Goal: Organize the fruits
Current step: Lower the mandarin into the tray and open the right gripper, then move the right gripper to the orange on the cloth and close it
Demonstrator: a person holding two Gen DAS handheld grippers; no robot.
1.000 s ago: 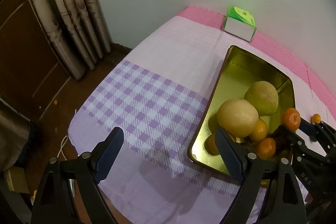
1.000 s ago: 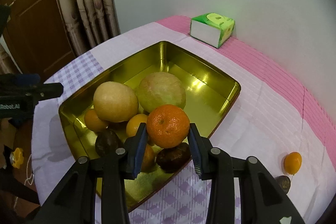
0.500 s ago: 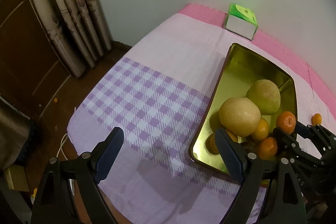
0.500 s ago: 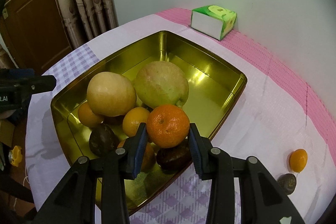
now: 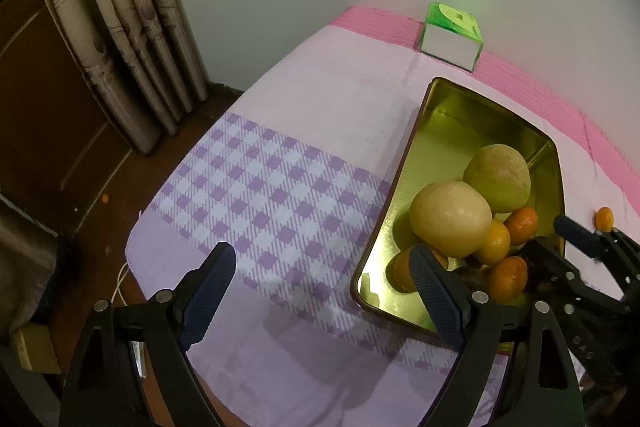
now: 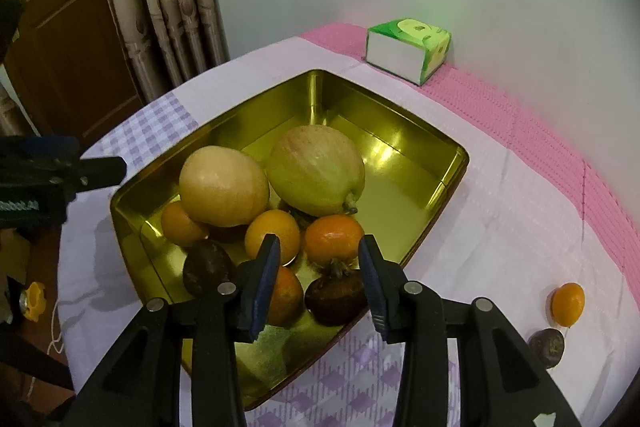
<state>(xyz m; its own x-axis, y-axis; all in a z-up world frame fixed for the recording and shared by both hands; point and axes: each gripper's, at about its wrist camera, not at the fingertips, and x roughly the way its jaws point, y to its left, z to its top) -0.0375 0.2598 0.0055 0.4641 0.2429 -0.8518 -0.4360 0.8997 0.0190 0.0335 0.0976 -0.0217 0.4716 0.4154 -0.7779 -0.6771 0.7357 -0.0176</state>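
The right gripper [image 6: 318, 281] jaws have just been opening; the tangerine [image 6: 334, 238] rests in the gold tray [image 6: 436, 187] (pads clear). The left gripper [image 5: 320, 291] hangs open, empty.

glossy gold metal tray [image 6: 436, 155] on matt woven cloth [image 6: 520, 187]; paper box [image 6: 408, 49].
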